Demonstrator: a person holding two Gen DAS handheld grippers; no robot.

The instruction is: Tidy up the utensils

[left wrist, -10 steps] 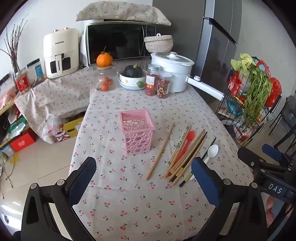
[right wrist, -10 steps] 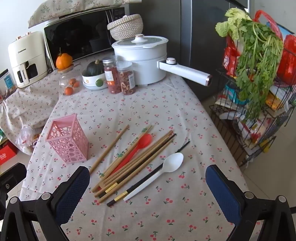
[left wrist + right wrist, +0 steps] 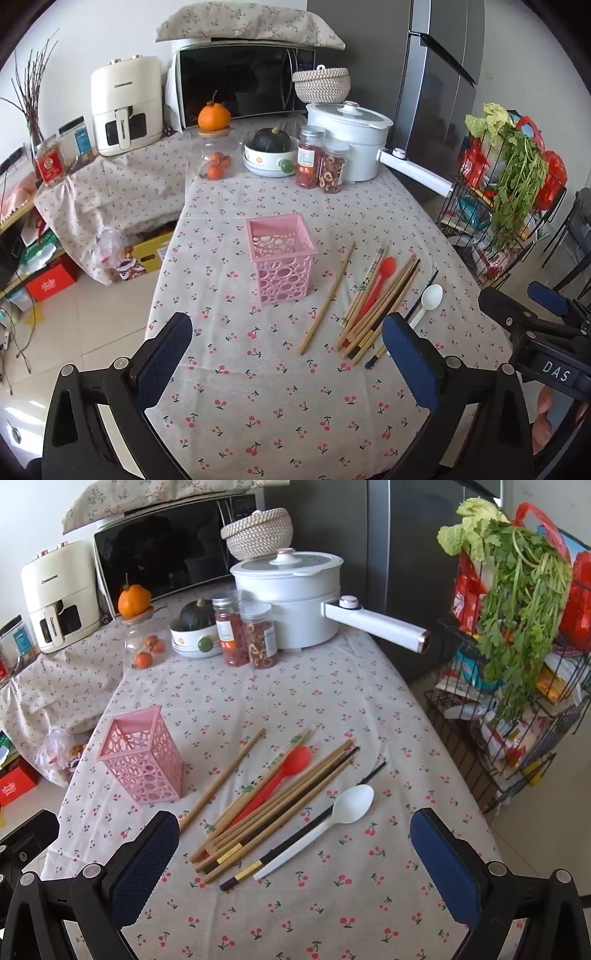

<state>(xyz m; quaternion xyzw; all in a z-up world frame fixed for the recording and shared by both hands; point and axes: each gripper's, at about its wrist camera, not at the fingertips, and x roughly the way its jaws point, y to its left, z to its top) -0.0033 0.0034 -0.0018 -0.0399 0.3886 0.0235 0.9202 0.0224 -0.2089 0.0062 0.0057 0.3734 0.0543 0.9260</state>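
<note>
Chopsticks (image 3: pixel 273 805) of pale wood and dark lacquer lie fanned in a loose bundle near the right edge of the bench (image 3: pixel 332 709), which is covered in a cherry-print cloth. One wooden chopstick (image 3: pixel 225 779) lies apart from the bundle on its left, between it and the pink utensil holder (image 3: pixel 142 755). A red plastic spoon (image 3: pixel 280 775) rests among the bundled sticks with its bowl toward the far end. A white plastic spoon (image 3: pixel 325 825) lies on the right of the bundle, touching a black chopstick with a gold band (image 3: pixel 295 843). The holder is a square, perforated pink basket standing upright toward the left edge of the bench, and nothing shows inside it.

Toward the far edge of the bench stand a white electric pot (image 3: pixel 295 598), two spice jars (image 3: pixel 247 635) and a bowl holding a dark squash (image 3: pixel 194 631).

The left gripper (image 3: pixel 286 363) hovers over the near edge of the bench with its jaws spread wide, holding nothing. The right gripper (image 3: pixel 295 871) hovers likewise above the near ends of the utensils, jaws spread wide and touching nothing.
</note>
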